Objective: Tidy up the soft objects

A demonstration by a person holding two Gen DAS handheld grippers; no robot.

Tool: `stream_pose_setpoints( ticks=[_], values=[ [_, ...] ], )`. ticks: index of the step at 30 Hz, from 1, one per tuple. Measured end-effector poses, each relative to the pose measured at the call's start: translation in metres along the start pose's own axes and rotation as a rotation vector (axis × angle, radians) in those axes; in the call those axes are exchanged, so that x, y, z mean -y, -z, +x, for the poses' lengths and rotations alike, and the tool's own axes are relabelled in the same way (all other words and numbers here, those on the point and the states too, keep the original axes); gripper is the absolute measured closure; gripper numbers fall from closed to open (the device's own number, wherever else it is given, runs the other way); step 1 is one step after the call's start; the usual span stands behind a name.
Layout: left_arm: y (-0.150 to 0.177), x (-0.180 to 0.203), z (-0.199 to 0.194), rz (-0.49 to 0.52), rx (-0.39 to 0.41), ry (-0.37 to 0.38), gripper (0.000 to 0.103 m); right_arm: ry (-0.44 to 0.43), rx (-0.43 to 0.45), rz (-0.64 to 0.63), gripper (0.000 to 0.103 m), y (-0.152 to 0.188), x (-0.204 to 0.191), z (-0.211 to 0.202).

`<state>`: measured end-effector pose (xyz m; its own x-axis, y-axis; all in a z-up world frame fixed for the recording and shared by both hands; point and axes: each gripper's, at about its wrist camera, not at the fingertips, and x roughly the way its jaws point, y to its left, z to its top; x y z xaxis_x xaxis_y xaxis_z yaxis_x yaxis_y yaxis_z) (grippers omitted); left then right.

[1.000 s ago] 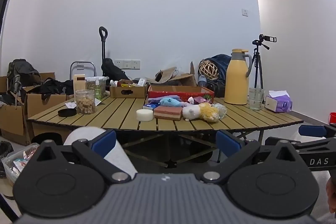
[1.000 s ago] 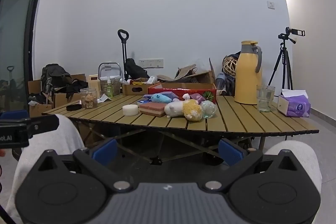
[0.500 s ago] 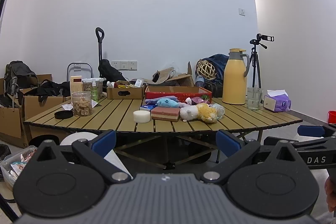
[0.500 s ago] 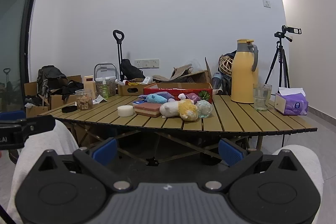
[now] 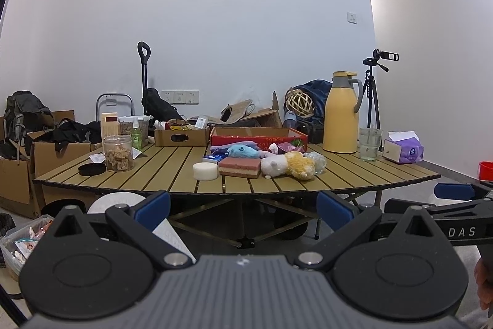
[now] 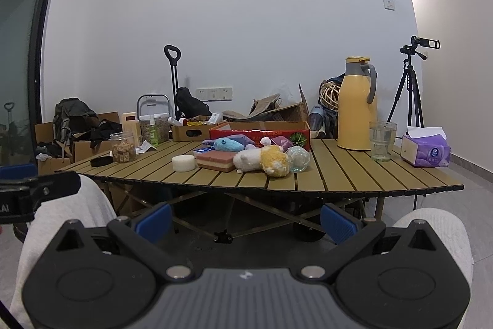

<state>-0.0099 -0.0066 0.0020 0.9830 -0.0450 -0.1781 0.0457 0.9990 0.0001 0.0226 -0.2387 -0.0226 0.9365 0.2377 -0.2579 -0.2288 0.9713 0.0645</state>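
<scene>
Soft plush toys [image 6: 262, 160] lie unsorted on the slatted wooden bench [image 6: 339, 174]; both my claws [image 5: 243, 210] [image 6: 246, 221] gape wide, empty, well short.

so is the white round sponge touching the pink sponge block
Apart. The right wrist view shows a strip of table slats between the white round sponge and the pink sponge block.

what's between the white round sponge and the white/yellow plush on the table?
The pink layered sponge block lies between the white round sponge and the white and yellow plush, close against both. Both wrist views show it.
</scene>
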Motion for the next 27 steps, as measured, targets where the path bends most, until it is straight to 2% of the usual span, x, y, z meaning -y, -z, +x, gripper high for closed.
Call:
stream_pose_setpoints(
  ticks=[27],
  values=[
    [0.0005, 0.0025, -0.0069, 0.003, 0.015, 0.0, 0.0, 0.002, 0.017, 0.001, 0.0, 0.0022, 0.0012, -0.0067]
  ],
)
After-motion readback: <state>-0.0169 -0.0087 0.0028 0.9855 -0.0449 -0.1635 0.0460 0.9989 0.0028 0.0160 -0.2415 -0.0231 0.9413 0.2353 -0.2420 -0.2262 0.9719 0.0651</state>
